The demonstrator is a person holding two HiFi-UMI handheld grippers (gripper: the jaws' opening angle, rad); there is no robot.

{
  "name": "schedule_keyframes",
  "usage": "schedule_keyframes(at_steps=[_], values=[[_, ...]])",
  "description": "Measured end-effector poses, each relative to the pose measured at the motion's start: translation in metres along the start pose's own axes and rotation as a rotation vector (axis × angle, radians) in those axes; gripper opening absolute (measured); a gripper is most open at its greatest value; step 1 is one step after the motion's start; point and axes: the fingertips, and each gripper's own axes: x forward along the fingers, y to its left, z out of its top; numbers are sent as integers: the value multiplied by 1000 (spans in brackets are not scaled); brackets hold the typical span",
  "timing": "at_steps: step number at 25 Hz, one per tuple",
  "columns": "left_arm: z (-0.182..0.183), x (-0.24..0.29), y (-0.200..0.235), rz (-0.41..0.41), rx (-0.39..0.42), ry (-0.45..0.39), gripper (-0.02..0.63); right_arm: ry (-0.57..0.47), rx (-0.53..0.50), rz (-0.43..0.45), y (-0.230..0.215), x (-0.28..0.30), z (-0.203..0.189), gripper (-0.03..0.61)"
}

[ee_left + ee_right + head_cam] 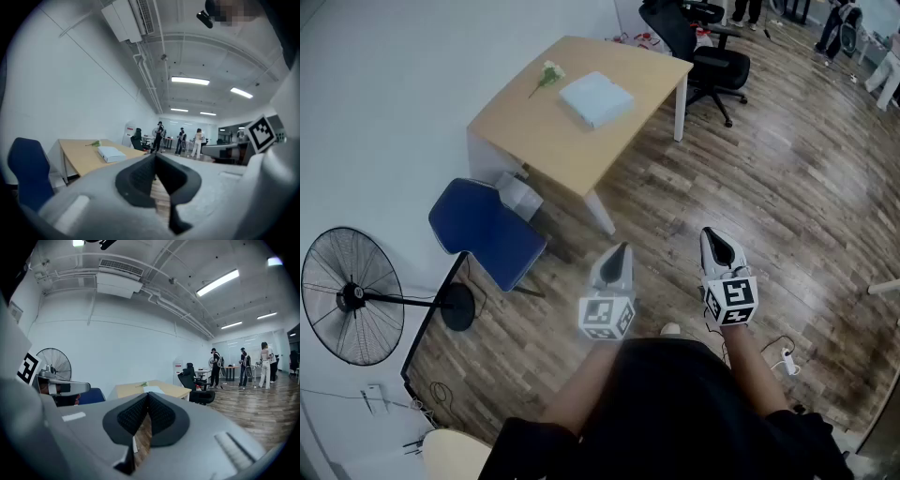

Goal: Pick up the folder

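A pale blue-white folder (596, 98) lies flat on the wooden table (572, 141), far ahead of both grippers. It also shows on the tabletop in the left gripper view as the folder (110, 153), and small in the right gripper view as the folder (152, 389). My left gripper (622, 249) is shut and empty, held over the floor in front of the person's body. My right gripper (712, 234) is shut and empty too, beside it to the right. Both point toward the table, well short of it.
A green and white flower sprig (547, 75) lies on the table left of the folder. A blue chair (486, 230) stands at the table's near corner, a black office chair (703, 52) at its far side. A floor fan (352, 295) is at the left wall. People stand far off.
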Motion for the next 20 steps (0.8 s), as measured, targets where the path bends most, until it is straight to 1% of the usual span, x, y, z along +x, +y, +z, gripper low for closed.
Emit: schedule_keyframes(at_steps=[3,6,9,12,14,16,18,20], values=[[2,1,-3,5,40,3,2,-29,29,-12,-8,-5,4,3],[6,3,-8,3,64,-5,2,-31,9,-27,-15,-10,2,3],[8,1,-11,9,73,-16,2,-43,0,-21,-17,-18,-3,3],[7,2,-17,15,88,-20,2,-25,-4,-12,-24,-25,-13,3],[5,6,-19,13,89,-8,2,-14,6,-16,-30,-25,-18,3],[2,11,-17,9,88,5,2,-26,24,-19,-35,-23,-20,3],[1,18,-12,2,93,11,2,-46,37,-32,-39,-15,-20,3],[-1,29,-7,-11,86,16,2,-40,49,-58,-46,-7,-26,3]])
